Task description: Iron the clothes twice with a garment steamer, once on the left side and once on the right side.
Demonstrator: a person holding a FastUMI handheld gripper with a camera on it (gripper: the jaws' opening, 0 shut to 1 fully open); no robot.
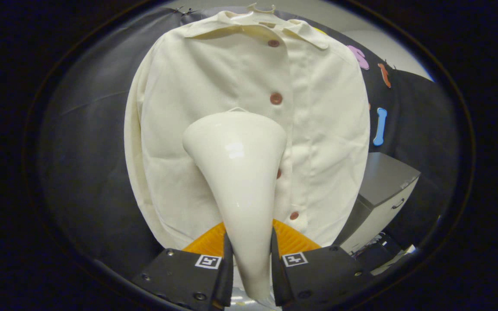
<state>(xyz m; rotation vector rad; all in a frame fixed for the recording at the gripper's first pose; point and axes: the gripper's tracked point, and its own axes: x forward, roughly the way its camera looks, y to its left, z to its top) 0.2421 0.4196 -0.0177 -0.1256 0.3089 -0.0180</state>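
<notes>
Cream woven shirt (180,129) hangs on a hanger (261,7) beyond the jaws, soft, lightly creased left of the placket, brown buttons (276,98) down the middle. Glossy, smooth cone-shaped steamer (238,172) sits clenched between the jaws, head against the cloth. Risk: slick handle could twist or slip in the grip; head could snag a button. Grey cabinet (383,190) beyond, right.

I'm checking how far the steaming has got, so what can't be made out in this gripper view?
- Steamer head: its face points away toward the shirt, so contact or steam cannot be told.
- Shirt placket: one button is half hidden behind the steamer head.
- Steamer handle: its lower end is cut off below the gripper, whose fingers are shut on it.
- Cabinet: partly hidden behind the shirt.
</notes>
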